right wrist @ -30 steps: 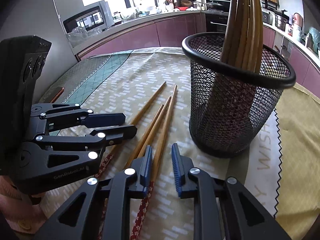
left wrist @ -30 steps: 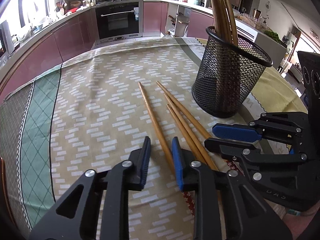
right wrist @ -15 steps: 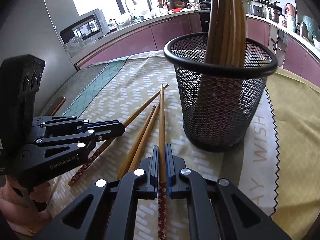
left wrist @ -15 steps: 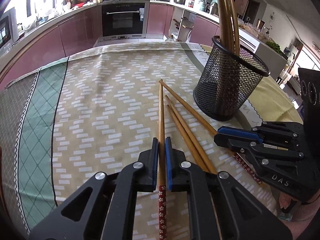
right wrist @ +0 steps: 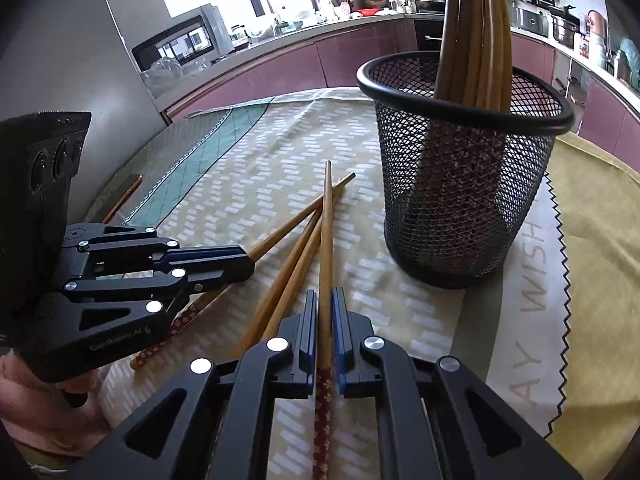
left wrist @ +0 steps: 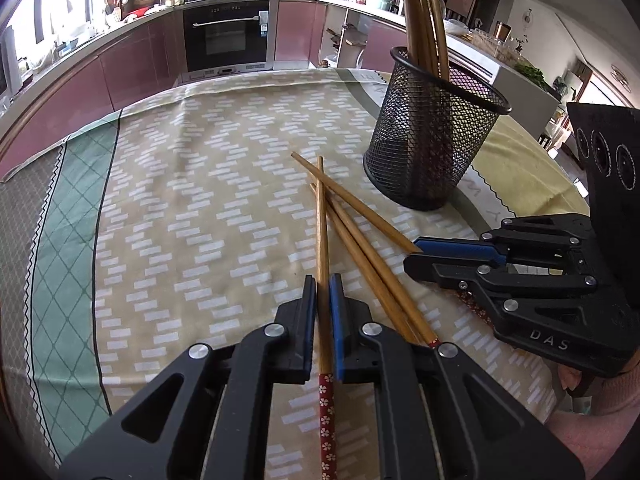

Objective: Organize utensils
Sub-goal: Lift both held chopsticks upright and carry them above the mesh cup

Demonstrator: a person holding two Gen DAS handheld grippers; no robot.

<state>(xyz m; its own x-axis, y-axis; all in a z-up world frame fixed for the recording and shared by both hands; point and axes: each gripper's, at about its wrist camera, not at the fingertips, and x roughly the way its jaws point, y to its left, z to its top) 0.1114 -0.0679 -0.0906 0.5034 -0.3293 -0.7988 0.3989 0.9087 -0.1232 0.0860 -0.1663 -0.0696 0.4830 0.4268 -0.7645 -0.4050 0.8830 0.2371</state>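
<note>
Now, left wrist view first.
- Left gripper (left wrist: 322,292): your jaws are clenched on one chopstick, blue pads pressing both its sides.
- First chopstick (left wrist: 321,220): it runs straight ahead out of your left gripper, with its bare tip left of the mesh cup's base. Its red flowered end sticks out behind the pads.
- Mesh cup (left wrist: 432,140): black and upright on the tablecloth (left wrist: 200,200).
- Bundle (left wrist: 424,20): several chopsticks stand inside the mesh cup and lean out over its rim.
- Right gripper (left wrist: 416,258): it sits in front of the mesh cup, nearer the camera. Its jaws are clamped on a second chopstick (left wrist: 352,200), which slants away to the cup's left and crosses the first one near its tip.
- Loose pair (left wrist: 372,276): two more chopsticks lie on the cloth in front of the mesh cup, between your two grippers.

Right wrist view.
- Right gripper: your pads grip the second chopstick. It points ahead, ending left of the mesh cup.
- Left gripper: it is well left of the mesh cup, jaws closed on the first chopstick, which angles toward the cup.
- Loose pair: flat on the cloth left of the mesh cup, between the two held sticks.
- Hand (right wrist: 40,392): partly visible beneath the left gripper.
</note>
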